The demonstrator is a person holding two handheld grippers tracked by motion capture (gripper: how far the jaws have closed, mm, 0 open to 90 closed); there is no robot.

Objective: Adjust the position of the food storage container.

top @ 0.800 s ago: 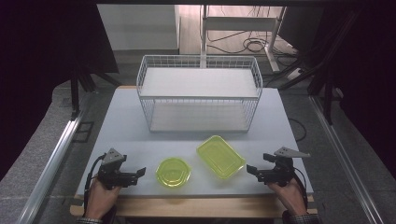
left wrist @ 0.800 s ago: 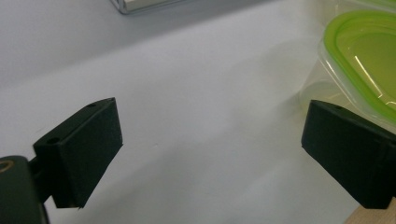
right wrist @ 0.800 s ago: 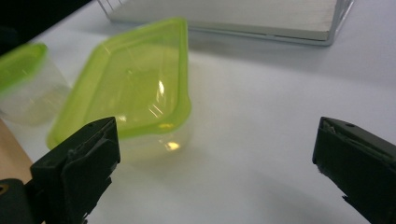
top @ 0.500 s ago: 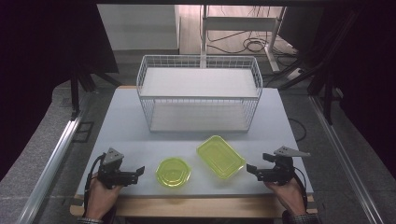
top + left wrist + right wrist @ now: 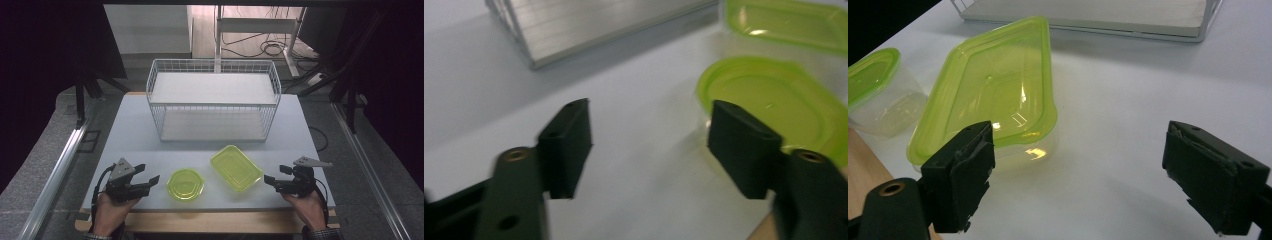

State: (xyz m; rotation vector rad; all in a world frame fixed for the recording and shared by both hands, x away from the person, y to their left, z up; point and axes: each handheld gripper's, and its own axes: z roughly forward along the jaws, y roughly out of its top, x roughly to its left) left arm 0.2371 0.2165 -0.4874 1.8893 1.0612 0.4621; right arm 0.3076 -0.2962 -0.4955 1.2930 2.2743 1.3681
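Two clear plastic containers with yellow-green lids lie near the table's front edge: a round one (image 5: 185, 184) (image 5: 780, 102) (image 5: 870, 82) and a rectangular one (image 5: 236, 167) (image 5: 990, 85) (image 5: 791, 19) to its right. My left gripper (image 5: 151, 182) (image 5: 651, 147) is open just left of the round container, jaws pointing toward it and empty. To the right of the rectangular container my right gripper (image 5: 270, 180) (image 5: 1088, 185) stands open, empty, its jaws aimed at that container from a short distance.
A white wire basket (image 5: 214, 102) (image 5: 1198, 31) with a pale shelf board stands at the middle back of the grey table (image 5: 130, 130). A wooden strip (image 5: 210, 222) edges the table's front. Metal rails run along both sides.
Both grippers have shifted only slightly; the left one edged a little toward the round container. The containers have not moved.
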